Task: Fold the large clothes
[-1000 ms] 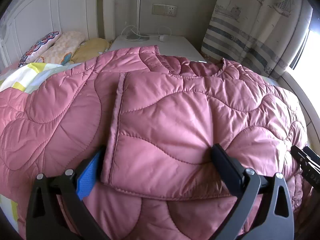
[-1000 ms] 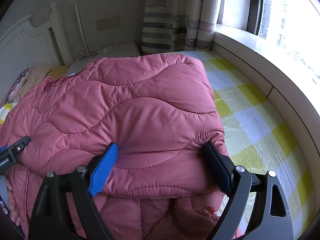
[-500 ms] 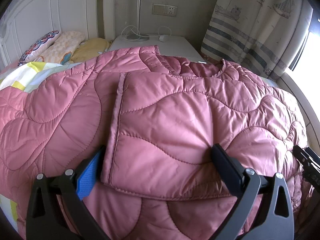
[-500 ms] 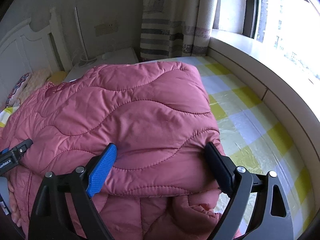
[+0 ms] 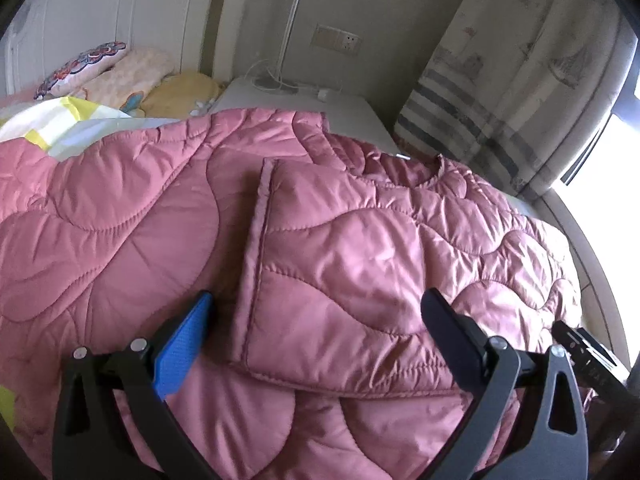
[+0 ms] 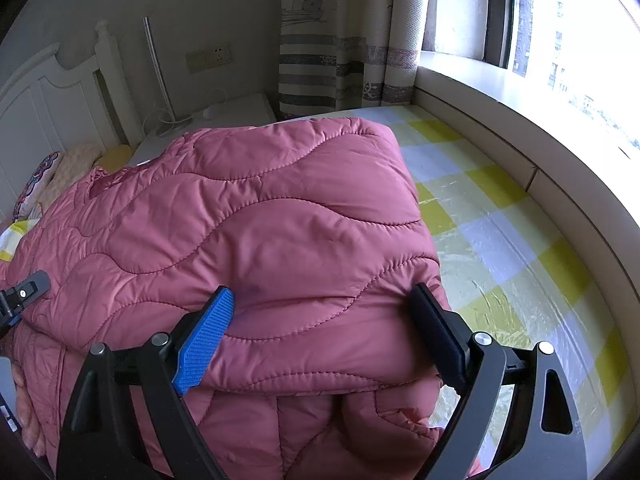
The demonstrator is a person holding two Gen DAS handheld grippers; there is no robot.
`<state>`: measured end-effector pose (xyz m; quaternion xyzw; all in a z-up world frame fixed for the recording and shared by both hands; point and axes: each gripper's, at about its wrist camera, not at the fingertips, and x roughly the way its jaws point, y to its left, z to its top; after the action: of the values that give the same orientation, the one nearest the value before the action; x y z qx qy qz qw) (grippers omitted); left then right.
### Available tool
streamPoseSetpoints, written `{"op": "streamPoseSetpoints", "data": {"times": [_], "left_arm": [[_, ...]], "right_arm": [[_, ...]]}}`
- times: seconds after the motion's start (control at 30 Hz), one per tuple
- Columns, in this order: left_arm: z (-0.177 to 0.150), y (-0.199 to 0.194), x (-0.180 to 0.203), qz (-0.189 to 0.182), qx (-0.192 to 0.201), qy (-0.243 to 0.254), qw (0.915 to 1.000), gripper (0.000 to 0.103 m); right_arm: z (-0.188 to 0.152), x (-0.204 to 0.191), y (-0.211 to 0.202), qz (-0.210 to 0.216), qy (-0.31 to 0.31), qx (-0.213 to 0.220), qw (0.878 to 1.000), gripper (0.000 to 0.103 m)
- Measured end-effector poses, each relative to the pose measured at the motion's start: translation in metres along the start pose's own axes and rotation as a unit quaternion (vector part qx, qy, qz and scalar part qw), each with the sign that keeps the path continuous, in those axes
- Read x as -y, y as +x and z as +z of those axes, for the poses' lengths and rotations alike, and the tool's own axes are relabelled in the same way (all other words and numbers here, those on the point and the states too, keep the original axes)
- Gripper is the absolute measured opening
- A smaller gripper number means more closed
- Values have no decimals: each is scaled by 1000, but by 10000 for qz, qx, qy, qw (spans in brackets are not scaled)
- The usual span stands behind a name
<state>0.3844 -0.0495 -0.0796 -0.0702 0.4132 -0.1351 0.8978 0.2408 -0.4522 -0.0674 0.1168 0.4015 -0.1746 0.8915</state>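
Observation:
A pink quilted jacket (image 5: 360,240) lies folded on the bed, one sleeve panel laid flat across its front. My left gripper (image 5: 316,300) hovers over the near edge of that panel with its jaws wide. The panel's left seam stays clear of the blue pad (image 5: 184,344). In the right wrist view the jacket (image 6: 280,220) shows its folded right side. My right gripper (image 6: 322,292) is open wide, both fingertips resting against the puffy top layer that bulges between them. Each gripper's tip shows at the edge of the other's view.
A yellow-and-white checked sheet (image 6: 500,240) covers the bed right of the jacket, up to a padded window ledge (image 6: 520,120). Pillows (image 5: 120,76) lie by the white headboard. A bedside table (image 5: 300,100) with cables and a striped curtain (image 5: 500,100) stand behind.
The left wrist view has rolled slightly, so the jacket sits lower and more tilted in it. The right gripper has stayed put. Both sets of jaws are as wide as before.

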Motion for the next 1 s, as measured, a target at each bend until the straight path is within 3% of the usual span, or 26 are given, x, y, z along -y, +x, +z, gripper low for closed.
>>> {"op": "streamPoseSetpoints", "data": {"times": [0.17,0.63,0.7,0.8,0.87,0.9,1.0], "left_arm": [[-1,5,11,299,-116,306,9990,101],[-1,12,22,549,-204,546,9968,101],[-1,12,22,538,-213,523,9970,101],[-1,13,23,540,-206,525,9969,101],[-1,13,22,499,-198,486,9974,101],[-1,13,22,486,-191,468,9975,101],[-1,13,21,496,-200,487,9974,101]], "right_arm": [[0,1,0,14,8,0,10000,86],[4,1,-9,-41,87,29,9999,85],[20,-1,-19,131,77,134,9998,85],[65,-14,-29,-72,-114,634,9979,85],[96,-26,-12,-277,-318,730,9964,86],[108,-30,8,-426,-411,575,9966,86],[119,-26,82,-358,-272,-508,9977,87]]}}
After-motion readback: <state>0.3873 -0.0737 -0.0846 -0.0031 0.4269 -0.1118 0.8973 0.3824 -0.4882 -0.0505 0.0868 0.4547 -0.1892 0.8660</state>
